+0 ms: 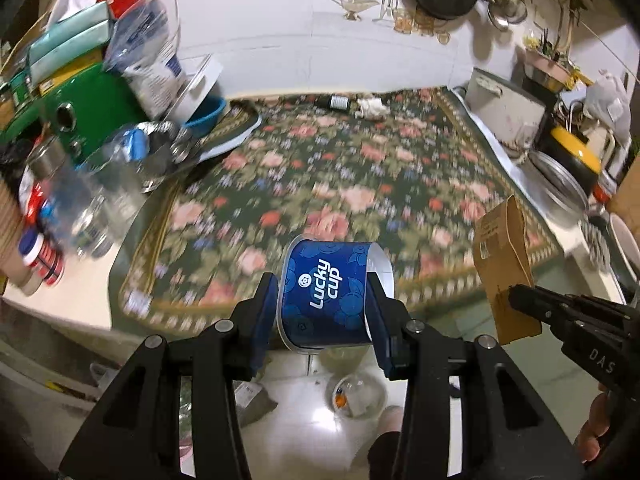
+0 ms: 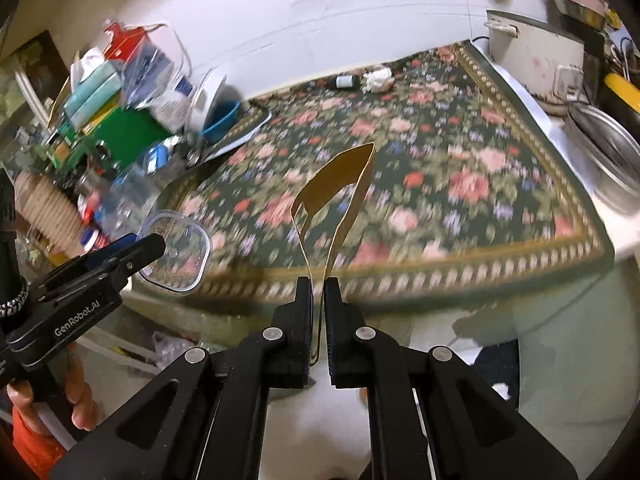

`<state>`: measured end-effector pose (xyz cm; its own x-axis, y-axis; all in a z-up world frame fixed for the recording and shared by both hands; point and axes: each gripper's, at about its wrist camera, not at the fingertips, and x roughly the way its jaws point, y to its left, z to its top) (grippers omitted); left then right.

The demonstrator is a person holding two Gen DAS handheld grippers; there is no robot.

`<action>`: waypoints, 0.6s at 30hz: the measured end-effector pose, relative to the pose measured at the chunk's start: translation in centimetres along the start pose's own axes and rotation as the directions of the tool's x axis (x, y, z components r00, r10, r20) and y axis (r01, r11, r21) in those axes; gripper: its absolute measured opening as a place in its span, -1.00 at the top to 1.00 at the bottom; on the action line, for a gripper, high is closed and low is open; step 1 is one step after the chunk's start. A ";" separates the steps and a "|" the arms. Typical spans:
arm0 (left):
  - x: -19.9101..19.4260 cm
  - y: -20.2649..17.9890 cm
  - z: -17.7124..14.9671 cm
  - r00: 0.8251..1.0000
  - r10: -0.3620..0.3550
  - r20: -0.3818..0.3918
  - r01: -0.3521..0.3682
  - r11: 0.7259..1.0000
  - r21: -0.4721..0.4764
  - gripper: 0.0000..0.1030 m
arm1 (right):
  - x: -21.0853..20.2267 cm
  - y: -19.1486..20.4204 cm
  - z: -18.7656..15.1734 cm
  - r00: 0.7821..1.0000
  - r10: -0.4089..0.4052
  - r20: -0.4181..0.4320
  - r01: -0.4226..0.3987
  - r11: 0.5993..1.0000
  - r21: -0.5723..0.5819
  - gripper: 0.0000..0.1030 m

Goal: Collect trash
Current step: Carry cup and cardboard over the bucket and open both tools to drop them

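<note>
With the left tongs (image 1: 325, 312) clamping the blue cup (image 1: 326, 296) and the right tongs (image 2: 319, 312) pinching the cardboard sleeve (image 2: 340, 196), both off the desk (image 1: 96, 280), carrying looks underway, so next comes dropping them into a bin.

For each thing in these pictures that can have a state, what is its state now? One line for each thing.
Left hand-held gripper: shut on the blue Lucky Cup plastic tub.
Blue Lucky Cup plastic tub: held off the table, tipped sideways.
Right hand-held gripper: shut on the brown cardboard sleeve.
Brown cardboard sleeve: lifted, flattened at the grip, spread open above.
Small dark bottle: lying on its side on the floral tablecloth.
Crumpled white paper: resting beside the bottle.
</note>
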<state>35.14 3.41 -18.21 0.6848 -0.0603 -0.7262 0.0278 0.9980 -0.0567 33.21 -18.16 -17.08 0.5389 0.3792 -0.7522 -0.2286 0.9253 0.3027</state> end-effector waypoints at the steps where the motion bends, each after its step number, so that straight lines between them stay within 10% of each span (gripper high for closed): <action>1: -0.2 0.2 -0.7 1.000 0.000 -0.008 0.000 1.000 0.003 0.18 | -0.1 0.4 -0.8 1.000 -0.001 -0.010 0.001 1.000 0.000 0.88; 18: 5.2 -4.5 -13.7 0.986 -0.023 -0.167 0.007 0.995 -0.096 0.18 | 4.2 -3.5 -11.9 0.982 0.000 -0.188 -0.007 0.999 -0.036 0.88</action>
<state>28.62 -1.63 -31.11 0.5525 -0.0857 -0.8291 -0.0374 0.9912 -0.1274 26.64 -19.90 -28.26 0.3765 0.3708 -0.8490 -0.2610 0.9217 0.2869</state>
